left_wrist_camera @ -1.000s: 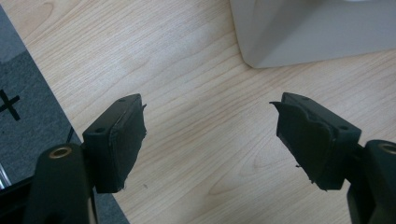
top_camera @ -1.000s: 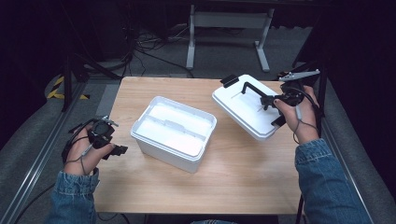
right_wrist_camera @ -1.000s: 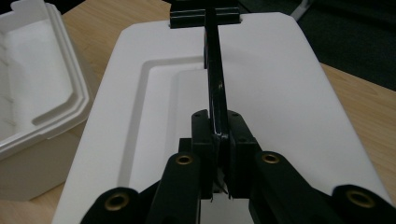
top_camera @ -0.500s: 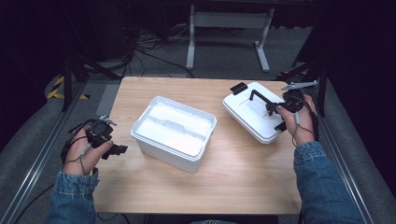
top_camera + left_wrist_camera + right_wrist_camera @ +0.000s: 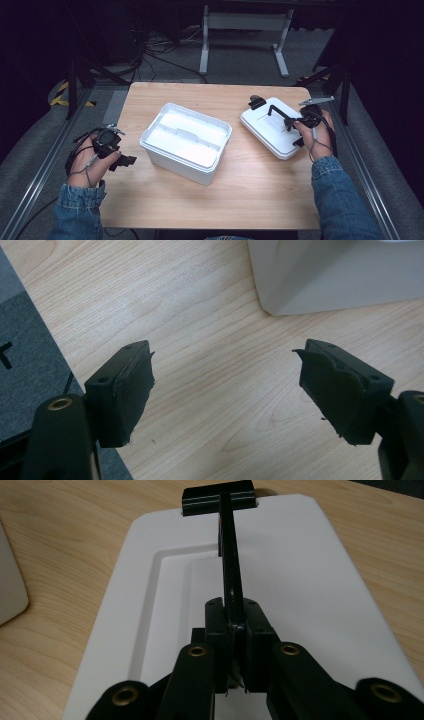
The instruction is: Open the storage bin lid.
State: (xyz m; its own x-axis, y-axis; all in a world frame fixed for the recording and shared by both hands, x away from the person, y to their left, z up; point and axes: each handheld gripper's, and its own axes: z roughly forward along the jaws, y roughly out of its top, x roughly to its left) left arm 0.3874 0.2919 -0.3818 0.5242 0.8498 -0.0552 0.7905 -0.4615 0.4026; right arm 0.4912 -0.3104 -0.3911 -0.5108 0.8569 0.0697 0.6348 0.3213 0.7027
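Note:
A white plastic box (image 5: 186, 141) stands uncovered in the middle of the wooden table (image 5: 165, 205). Its white lid (image 5: 267, 129) lies flat on the table at the right, with a black handle (image 5: 278, 112) raised over it and a black clasp (image 5: 257, 103) at its far end. My right gripper (image 5: 292, 122) is shut on the near end of the lid's black handle (image 5: 231, 575), above the lid (image 5: 300, 580). My left gripper (image 5: 125, 161) is open over bare wood just left of the box. Its pads (image 5: 132, 390) stand wide apart, and a corner of the box (image 5: 340, 280) shows beyond them.
Grey carpet (image 5: 35, 145) and metal rails (image 5: 45, 165) run along both sides of the table. A metal stand (image 5: 242, 22) and cables (image 5: 155, 47) sit on the floor behind the table's far edge.
My right gripper has carried the lid by its handle to the right and lowered it flat onto the table. The left gripper has stayed in place.

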